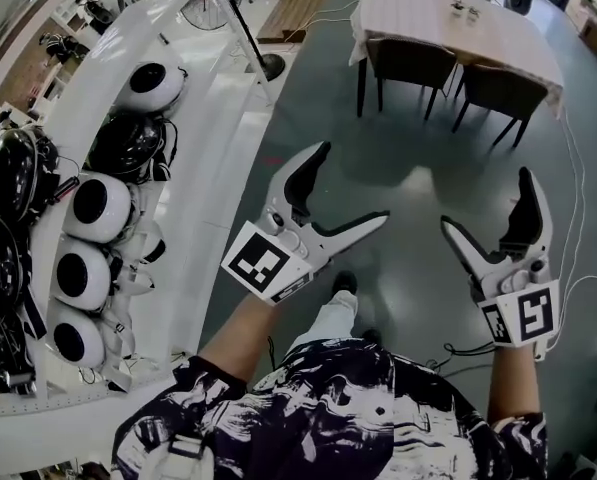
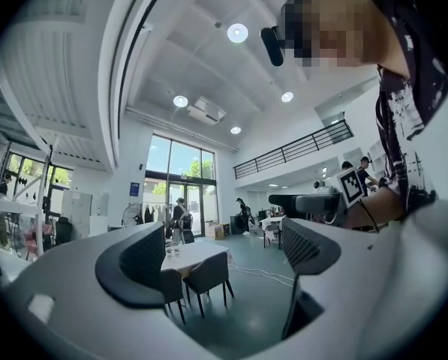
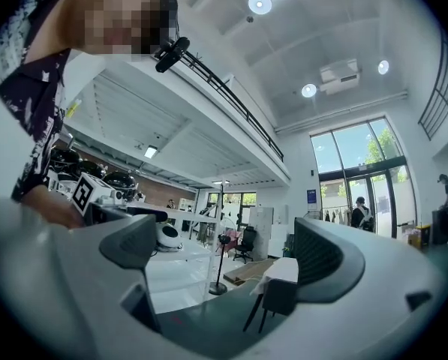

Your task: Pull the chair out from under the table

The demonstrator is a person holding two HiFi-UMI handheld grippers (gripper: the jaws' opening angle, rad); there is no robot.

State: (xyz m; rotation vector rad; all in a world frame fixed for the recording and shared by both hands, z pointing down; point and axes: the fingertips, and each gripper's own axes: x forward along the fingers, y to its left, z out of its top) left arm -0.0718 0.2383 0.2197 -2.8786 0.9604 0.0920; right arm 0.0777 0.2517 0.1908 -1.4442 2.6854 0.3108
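- Left gripper (image 1: 354, 181): fingers (image 1: 303, 178) spread wide, nothing between them.
- Right gripper (image 1: 485, 197): fingers (image 1: 523, 213) released, empty.
- Chair (image 1: 410, 63) and second chair (image 1: 503, 90): tucked under the cloth-covered desk (image 1: 418, 8), well ahead of both pairs of fingers, with grey floor (image 1: 408, 168) between.
- Shelf unit (image 1: 208, 118) carrying round white-and-black units (image 1: 98, 208): left of the left fingers.
- Stand base (image 1: 271, 65): ahead-left of the fingers, near the desk.

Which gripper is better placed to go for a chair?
Right, marginally. Both are open, empty and far from the table. The right gripper sits roughly in line with the right chair in the head view; the left gripper is off to its left.
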